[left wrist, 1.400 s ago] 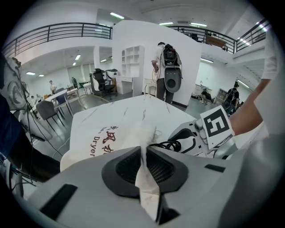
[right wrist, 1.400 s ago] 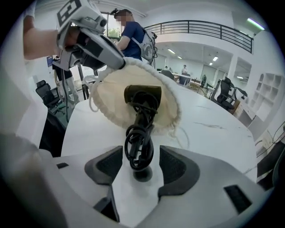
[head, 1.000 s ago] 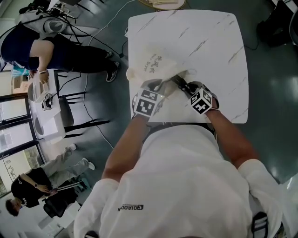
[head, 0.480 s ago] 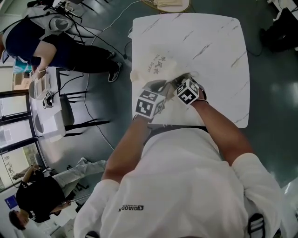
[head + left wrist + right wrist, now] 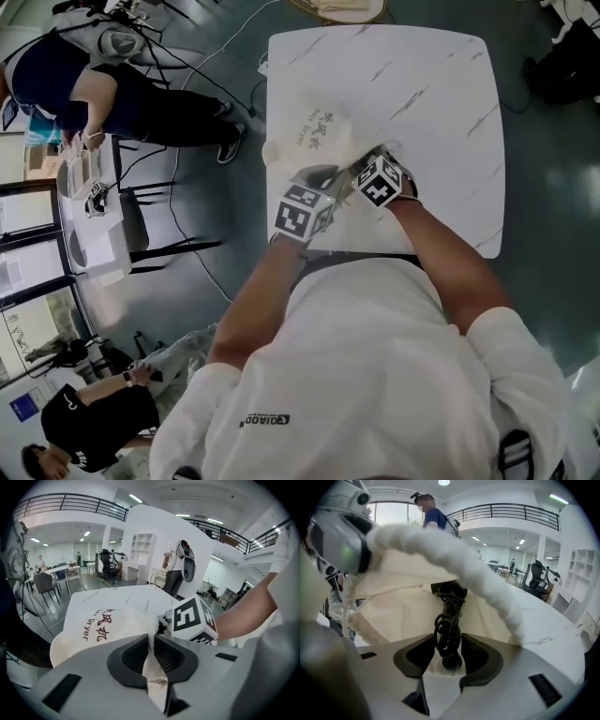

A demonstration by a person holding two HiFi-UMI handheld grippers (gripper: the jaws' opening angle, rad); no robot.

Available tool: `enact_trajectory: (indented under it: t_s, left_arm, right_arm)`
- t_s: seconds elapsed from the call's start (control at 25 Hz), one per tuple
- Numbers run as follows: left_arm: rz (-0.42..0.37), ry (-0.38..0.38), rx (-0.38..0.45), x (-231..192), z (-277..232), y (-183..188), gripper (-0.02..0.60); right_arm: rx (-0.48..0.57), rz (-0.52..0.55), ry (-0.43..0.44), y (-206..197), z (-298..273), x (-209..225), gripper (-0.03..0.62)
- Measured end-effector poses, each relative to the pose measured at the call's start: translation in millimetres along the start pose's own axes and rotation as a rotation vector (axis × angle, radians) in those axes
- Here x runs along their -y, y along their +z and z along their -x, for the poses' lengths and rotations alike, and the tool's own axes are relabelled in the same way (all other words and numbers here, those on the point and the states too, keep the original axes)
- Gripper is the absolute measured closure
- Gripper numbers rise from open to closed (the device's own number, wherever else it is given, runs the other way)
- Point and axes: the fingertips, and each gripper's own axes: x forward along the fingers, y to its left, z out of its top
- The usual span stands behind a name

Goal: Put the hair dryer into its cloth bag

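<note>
Fabric at the mouth of the cream cloth bag (image 5: 98, 630) is pinched tight in the left tool (image 5: 151, 660). The black hair dryer (image 5: 450, 590) lies partly inside that mouth, its coiled cord (image 5: 447, 634) between the jaws of the right tool (image 5: 449, 656), which have just been opening and stand apart. Let go this shallow, it could slide back out, or the cord snag the bag's rim.
</note>
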Motion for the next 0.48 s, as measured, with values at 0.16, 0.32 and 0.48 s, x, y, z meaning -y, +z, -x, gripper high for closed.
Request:
enact_trajectory:
  t_s: [0.16, 0.32, 0.48]
  left_arm:
    - [-0.011, -0.012, -0.018, 1.4, -3.9, -9.4, 0.522]
    - [-0.037, -0.017, -0.048, 2.2, -12.9, -20.4, 0.522]
    - [-0.091, -0.024, -0.116, 6.9, -30.4, -39.2, 0.522]
  right_arm:
    - [0.059, -0.02, 0.009, 0.0, 26.7, -6.1, 0.401]
    - [0.095, -0.089, 0.014, -6.2, 58.5, -10.3, 0.416]
    - [0.12, -0.183, -0.021, -18.0, 93.9, -5.6, 0.453]
